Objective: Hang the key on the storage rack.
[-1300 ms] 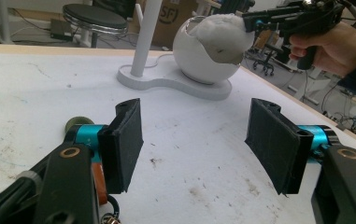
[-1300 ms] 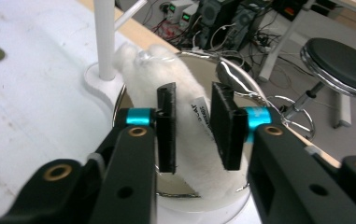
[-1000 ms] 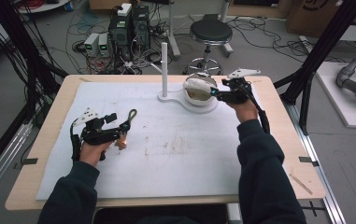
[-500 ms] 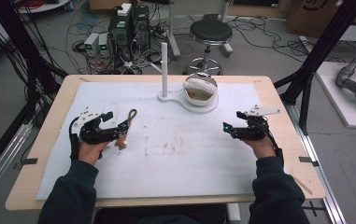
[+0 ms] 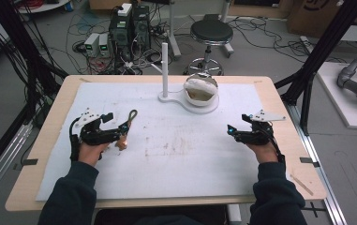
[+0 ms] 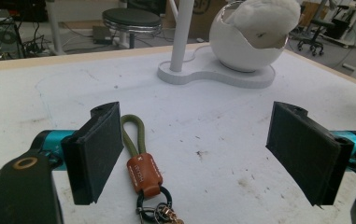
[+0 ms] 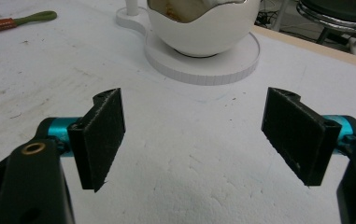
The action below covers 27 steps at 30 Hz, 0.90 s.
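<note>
A keychain (image 5: 125, 129) with an olive cord loop, a brown leather tab (image 6: 143, 173) and metal rings lies flat on the white mat. My left gripper (image 5: 120, 129) is open around it; the keychain rests just inside the left jaw, and the pads do not press on it. My right gripper (image 5: 236, 125) hovers low over the mat at the right. Its jaws have just been opening and stand wide, with nothing between them (image 7: 194, 135). A white bowl (image 5: 203, 97) holding a white soft lump (image 5: 199, 84) sits ahead on its stand.
The bowl's white stand base (image 5: 176, 99) carries an upright white post (image 5: 165, 65) at the back middle of the mat. The wooden table edge (image 5: 288, 136) runs close to the right hand. A stool (image 5: 210, 33) and electronics stand on the floor beyond.
The right hand left the bowl, came toward the near right of the table and sank low, its jaws opening. The white lump stayed in the bowl. The left hand kept still.
</note>
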Each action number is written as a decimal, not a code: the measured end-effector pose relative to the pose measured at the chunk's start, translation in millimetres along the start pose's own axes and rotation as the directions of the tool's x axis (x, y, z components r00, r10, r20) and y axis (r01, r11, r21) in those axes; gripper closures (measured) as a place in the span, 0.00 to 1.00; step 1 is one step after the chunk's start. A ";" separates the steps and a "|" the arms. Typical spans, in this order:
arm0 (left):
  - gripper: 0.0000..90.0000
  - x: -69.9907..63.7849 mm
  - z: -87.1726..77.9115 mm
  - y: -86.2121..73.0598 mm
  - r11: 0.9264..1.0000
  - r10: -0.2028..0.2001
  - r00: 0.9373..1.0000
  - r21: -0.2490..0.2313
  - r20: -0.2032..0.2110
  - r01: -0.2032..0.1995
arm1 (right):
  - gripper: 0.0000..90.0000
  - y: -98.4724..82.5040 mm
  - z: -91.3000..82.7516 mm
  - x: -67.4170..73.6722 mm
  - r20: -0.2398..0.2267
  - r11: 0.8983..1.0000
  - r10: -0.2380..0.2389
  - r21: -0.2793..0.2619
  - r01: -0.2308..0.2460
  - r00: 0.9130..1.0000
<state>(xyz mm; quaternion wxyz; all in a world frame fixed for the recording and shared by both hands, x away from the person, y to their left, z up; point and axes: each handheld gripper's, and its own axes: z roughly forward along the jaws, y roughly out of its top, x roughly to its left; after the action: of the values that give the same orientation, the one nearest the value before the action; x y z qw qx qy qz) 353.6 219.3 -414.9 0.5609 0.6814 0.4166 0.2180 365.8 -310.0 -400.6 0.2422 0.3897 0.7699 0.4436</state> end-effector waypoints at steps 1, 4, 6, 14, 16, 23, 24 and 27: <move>0.20 0.1 -0.3 -0.3 1.000 -0.005 1.000 0.000 -0.001 0.005 | 0.24 -0.1 0.0 -0.3 0.001 1.000 -0.004 -0.001 0.004 1.000; 0.20 1.3 -1.9 -0.7 1.000 -0.008 1.000 0.001 -0.005 0.008 | 0.24 0.2 -0.1 0.7 0.003 1.000 -0.010 -0.002 0.010 1.000; 0.20 2.4 -2.3 -0.5 1.000 -0.011 1.000 -0.003 -0.010 0.011 | 0.24 0.3 -0.1 0.7 -0.001 1.000 -0.015 -0.004 0.015 1.000; 0.20 4.6 -0.2 -1.8 0.998 -0.067 0.998 0.013 -0.016 0.068 | 0.24 -4.5 -0.3 1.4 0.007 1.000 -0.018 0.010 0.018 1.000; 0.20 4.0 0.5 -1.7 0.998 -0.061 0.998 0.012 -0.020 0.061 | 0.24 -6.0 0.0 1.4 0.009 0.999 -0.032 0.019 0.031 0.999; 0.20 8.0 15.6 -1.6 0.994 -0.056 0.989 0.088 -0.137 0.069 | 0.24 -8.9 -0.1 1.1 0.000 1.000 -0.012 0.005 0.012 1.000; 0.20 8.5 19.7 -1.1 0.992 -0.051 0.988 0.105 -0.146 0.066 | 0.24 -9.2 0.0 1.3 -0.002 1.000 -0.012 0.004 0.012 1.000; 0.22 9.9 31.1 -4.4 0.986 -0.036 0.987 0.157 -0.159 0.062 | 0.25 -10.6 -0.1 1.7 -0.006 1.000 -0.025 0.014 0.025 1.000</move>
<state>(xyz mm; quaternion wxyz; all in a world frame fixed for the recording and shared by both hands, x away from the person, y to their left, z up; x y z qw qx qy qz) 381.5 209.3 -429.4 0.4751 0.6949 0.4920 0.2222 360.7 -311.9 -409.8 0.2428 0.3804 0.7786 0.4360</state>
